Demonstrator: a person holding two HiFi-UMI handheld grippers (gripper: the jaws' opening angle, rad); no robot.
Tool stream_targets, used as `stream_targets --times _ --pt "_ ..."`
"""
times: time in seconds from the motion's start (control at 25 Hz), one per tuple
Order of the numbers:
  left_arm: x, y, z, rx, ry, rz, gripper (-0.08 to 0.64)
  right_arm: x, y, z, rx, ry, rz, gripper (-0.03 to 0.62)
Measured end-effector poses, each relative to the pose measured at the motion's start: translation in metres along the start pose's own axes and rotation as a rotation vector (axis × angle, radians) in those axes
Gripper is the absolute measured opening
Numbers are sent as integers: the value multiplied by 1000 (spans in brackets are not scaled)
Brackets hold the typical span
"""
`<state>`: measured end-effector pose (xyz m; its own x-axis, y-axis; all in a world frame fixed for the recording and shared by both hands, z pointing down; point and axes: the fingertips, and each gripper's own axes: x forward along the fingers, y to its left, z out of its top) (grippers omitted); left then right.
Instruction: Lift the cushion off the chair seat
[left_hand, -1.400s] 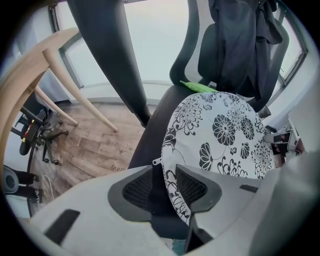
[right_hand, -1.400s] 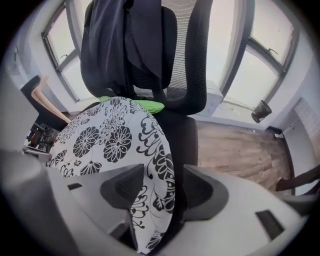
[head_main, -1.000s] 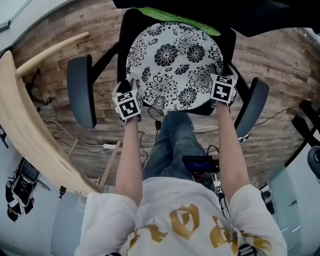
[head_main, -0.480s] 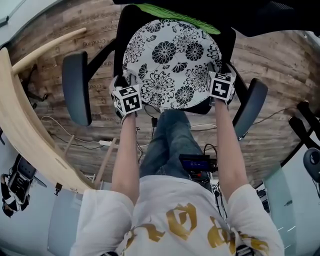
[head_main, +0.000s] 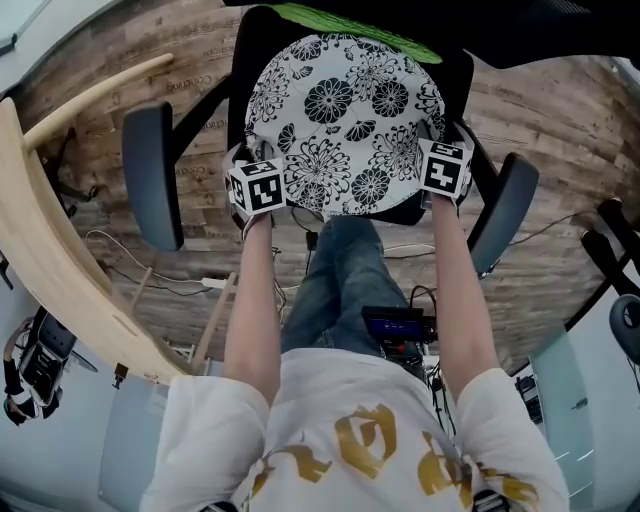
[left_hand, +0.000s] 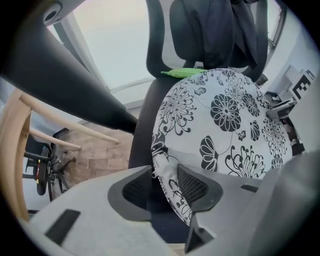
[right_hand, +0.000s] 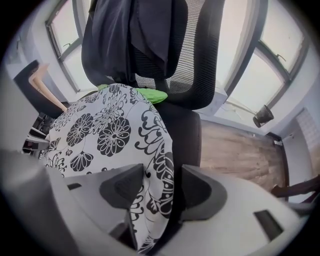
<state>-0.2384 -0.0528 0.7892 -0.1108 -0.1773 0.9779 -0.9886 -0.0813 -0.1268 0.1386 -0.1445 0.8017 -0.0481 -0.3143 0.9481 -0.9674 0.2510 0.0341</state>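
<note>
A round white cushion (head_main: 345, 110) with black flowers lies on the black chair seat (head_main: 252, 60). My left gripper (head_main: 256, 158) is at the cushion's left edge. In the left gripper view the cushion (left_hand: 225, 115) rim sits between the jaws of that gripper (left_hand: 165, 182). They have just been closing. The right pad touches the fabric and a dark gap shows at the left pad. My right gripper (head_main: 440, 135) is at the right edge. In the right gripper view this gripper (right_hand: 162, 187) is shut on the cushion (right_hand: 100, 130) rim.
Grey armrests (head_main: 152, 175) (head_main: 503, 210) flank the seat just outside each gripper. A green item (head_main: 350, 25) lies behind the cushion. A dark garment (right_hand: 135, 30) hangs on the backrest. A curved wooden piece (head_main: 50, 260) and floor cables lie to the left.
The left gripper has rolled slightly at the cushion's left edge, its marker cube turned. The right gripper and the cushion have stayed put.
</note>
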Motion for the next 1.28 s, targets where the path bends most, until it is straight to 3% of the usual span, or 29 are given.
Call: stream_targets --times 0.12,0.16,0.28,0.36,0.4,0.68,0.96,1.28 --pt "1 -13 2 107 20 -12 45 -1 -1 2 -9 -7 -6 224" --pt "1 -16 2 127 25 -10 41 -2 0 1 -12 -5 -6 224" --pt "1 -13 -1 71 30 -40 40 -4 3 1 -20 15 5 190" --pt "0 -10 -1 29 35 -71 40 -6 9 2 -38 26 32 115" --pt "-1 -9 0 24 37 -79 40 -7 13 2 -51 32 46 32" --pt "-5 -8 1 -23 36 -124 40 -10 17 2 -40 64 66 23" --pt "-9 -8 5 27 29 -134 40 -17 19 5 -30 46 75 25" --pt "-24 -8 12 7 -3 -145 40 -31 20 11 -19 34 74 25"
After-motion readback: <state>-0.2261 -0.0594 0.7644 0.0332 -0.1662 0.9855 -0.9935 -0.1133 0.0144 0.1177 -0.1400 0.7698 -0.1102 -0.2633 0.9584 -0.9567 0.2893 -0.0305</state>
